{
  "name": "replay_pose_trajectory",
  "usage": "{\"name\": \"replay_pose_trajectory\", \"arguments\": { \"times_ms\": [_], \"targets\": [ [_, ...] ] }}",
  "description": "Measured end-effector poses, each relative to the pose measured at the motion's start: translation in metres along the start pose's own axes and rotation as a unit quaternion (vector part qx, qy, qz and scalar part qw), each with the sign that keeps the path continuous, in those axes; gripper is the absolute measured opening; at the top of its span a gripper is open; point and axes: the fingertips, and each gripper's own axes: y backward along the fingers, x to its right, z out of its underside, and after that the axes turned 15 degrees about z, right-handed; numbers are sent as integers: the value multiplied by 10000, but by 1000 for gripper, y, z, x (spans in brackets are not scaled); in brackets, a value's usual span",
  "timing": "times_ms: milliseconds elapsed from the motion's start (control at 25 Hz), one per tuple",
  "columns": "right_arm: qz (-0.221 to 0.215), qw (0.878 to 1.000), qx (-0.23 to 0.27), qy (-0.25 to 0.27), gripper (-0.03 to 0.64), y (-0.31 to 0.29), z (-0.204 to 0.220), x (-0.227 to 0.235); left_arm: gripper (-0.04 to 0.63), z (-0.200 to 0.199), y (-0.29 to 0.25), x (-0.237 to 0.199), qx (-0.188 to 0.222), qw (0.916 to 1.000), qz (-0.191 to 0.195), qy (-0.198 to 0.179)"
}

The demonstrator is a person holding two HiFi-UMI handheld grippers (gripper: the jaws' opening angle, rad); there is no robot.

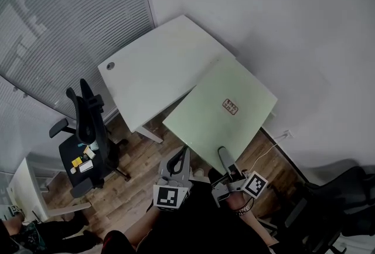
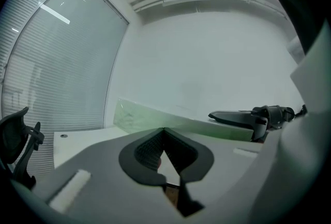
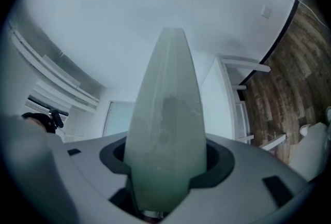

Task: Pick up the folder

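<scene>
Since the folder (image 1: 225,107) is looking thin, light and bendy, the left hand-held gripper (image 1: 182,154) and right hand-held gripper (image 1: 223,154) are pinching its near edge.

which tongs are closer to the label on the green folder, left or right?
Right. The right tongs clamp the folder at its near edge, directly below the label. The left tongs pinch its near left corner, farther off to the label's side.

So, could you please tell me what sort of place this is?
Most likely an office: a white desk with a cable hole, a black swivel chair, and a striped glass partition.
</scene>
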Motion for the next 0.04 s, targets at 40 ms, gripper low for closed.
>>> {"name": "replay_pose_trajectory", "arguments": {
  "times_ms": [40],
  "targets": [
    [15, 10000, -3, -4, 273, 0, 1, 1, 5, 0, 1, 0, 5, 10000, -2, 10]
  ]
}}
